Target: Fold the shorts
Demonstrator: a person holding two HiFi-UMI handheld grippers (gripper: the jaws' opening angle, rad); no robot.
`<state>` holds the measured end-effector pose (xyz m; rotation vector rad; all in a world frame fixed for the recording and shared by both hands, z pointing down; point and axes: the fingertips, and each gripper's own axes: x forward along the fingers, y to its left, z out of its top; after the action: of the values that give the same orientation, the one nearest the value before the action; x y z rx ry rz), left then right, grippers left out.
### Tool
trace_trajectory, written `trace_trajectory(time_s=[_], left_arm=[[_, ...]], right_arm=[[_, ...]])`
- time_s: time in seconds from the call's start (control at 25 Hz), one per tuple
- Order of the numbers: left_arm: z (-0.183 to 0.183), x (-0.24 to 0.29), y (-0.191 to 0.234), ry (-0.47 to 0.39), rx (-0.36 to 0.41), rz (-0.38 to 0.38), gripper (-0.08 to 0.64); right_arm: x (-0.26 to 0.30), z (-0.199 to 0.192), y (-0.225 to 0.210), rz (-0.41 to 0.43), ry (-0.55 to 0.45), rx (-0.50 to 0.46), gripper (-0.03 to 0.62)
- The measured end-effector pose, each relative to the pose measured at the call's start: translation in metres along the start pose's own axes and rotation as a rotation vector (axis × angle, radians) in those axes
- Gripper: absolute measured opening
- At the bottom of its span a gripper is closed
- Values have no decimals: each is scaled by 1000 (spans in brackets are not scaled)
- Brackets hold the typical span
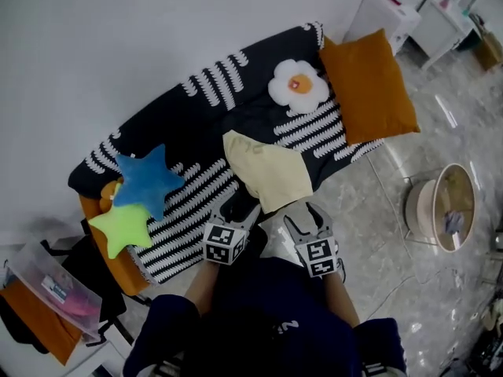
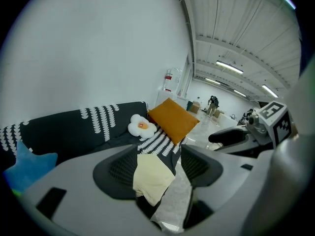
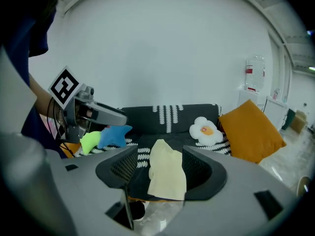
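Note:
The pale yellow shorts (image 1: 266, 171) lie on the sofa's (image 1: 181, 124) black-and-white striped cover, their lower edge hanging over the seat's front edge. Both grippers hover in front of the sofa, just short of that edge. My left gripper (image 1: 238, 208) is open below the shorts' lower left corner and holds nothing. My right gripper (image 1: 305, 217) is open below the lower right corner, also holding nothing. The left gripper view frames the shorts (image 2: 152, 178) at a distance between its spread jaws (image 2: 157, 168). In the right gripper view the shorts (image 3: 167, 173) likewise lie beyond the open jaws (image 3: 160, 168).
On the sofa lie an orange cushion (image 1: 369, 89), a white egg-shaped pillow (image 1: 297, 85), a blue star (image 1: 148, 179) and a green star (image 1: 122, 226). A round basket (image 1: 448, 206) stands on the glossy floor at right. A clear plastic box (image 1: 55, 285) sits at lower left.

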<state>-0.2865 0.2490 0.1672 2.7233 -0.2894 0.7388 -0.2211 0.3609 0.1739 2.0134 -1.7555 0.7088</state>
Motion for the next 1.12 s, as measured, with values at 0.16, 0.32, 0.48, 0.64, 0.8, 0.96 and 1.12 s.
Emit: trace_trajectory(time_s=[0.16,0.32,0.48,0.64,0.8,0.96,1.12], left_arm=[[11,15,36,22,18,-30,275],[21,31,65,42,26,-37,275],[27,48,88,59,37,-34,273],[32,69,108,78,50,-14,267],[38,100,126,108,67,5,265],[40,136,147,157,84,46,265],[35,174,175,216,80,88,265]], right_arm=[[31,24,-2,-10,-6,42,275],[47,35,-17,-36,16,57,275],[60,43,-44,-53,23,91,266],[78,58,-76,-36,34,82,247],[111,76,-116,-31,18,87,225],[157,82,-150,11,50,59,173],[215,68,-181,56,111,79,149]])
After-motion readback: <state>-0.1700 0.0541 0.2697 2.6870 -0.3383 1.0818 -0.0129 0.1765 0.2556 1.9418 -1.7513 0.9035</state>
